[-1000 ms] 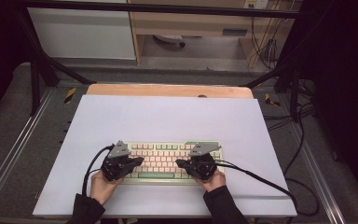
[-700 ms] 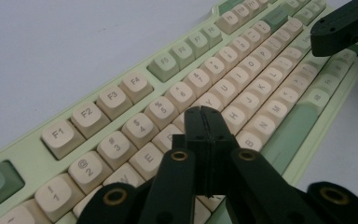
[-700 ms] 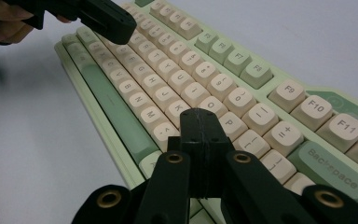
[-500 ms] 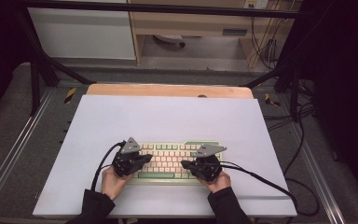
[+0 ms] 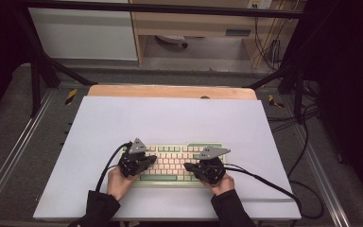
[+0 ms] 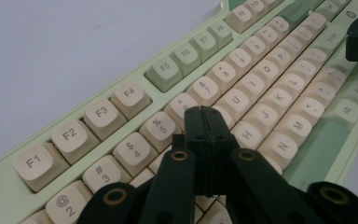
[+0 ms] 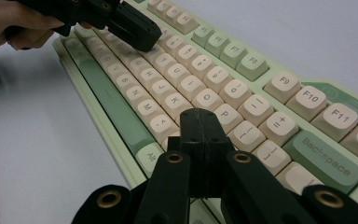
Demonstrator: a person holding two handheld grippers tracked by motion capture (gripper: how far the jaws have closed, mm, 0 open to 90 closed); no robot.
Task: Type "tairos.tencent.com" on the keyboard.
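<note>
Stiff, fairly light keyboard (image 5: pixel 172 163) flat on the surface (image 5: pixel 170 123), directly beneath both gripper tips. Left gripper (image 6: pixel 202 114) and right gripper (image 7: pixel 199 116) pressed together, empty, poised over sprung keycaps, probably just clear. Best taken by the rigid green end edges, not the wobbly, slick caps.

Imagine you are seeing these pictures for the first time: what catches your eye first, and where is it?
The pale green keyboard with cream keys lies at the near edge of the white table. The left gripper and right gripper, jaws shut, poise over its two ends like typing fingers.
</note>
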